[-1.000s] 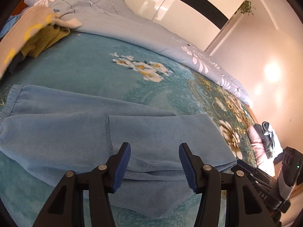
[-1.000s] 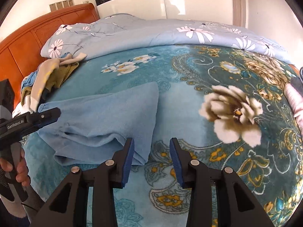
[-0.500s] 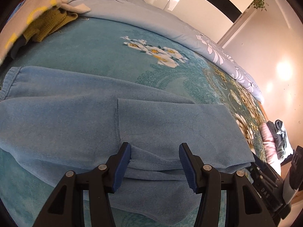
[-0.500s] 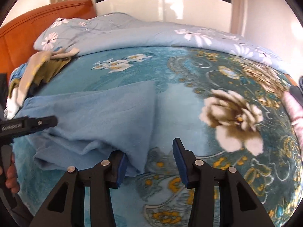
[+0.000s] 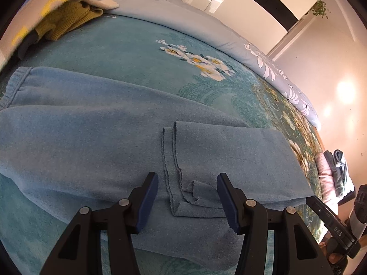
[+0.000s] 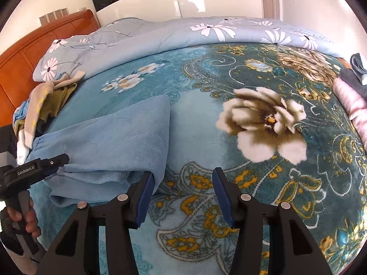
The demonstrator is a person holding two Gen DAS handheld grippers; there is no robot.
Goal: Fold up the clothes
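Observation:
Light blue fleece trousers [image 5: 103, 133] lie folded on the floral blanket [image 5: 137, 52], waistband at the left and leg hems [image 5: 176, 165] doubled back on top. My left gripper [image 5: 187, 199] hovers open just over those hems, which show between its fingers without the pads pressing them. In the right wrist view the trousers [image 6: 119, 142] end in a folded edge at the left finger [image 6: 144, 190]. My right gripper [image 6: 182, 183] has its jaws opening, with mostly bare blanket between them. The left gripper [image 6: 45, 167] also appears there, held by a hand [image 6: 25, 220].
A heap of unfolded clothes [image 6: 45, 105] lies by the orange headboard [image 6: 34, 50]. A pale floral duvet [image 6: 206, 34] is bunched along the far side. Folded pink and dark garments [image 6: 348, 96] are stacked at the right edge of the bed.
My left gripper has sunk closer to the trousers, so the hems now sit between its fingers. My right gripper has widened its jaws and shifted left to the folded edge.

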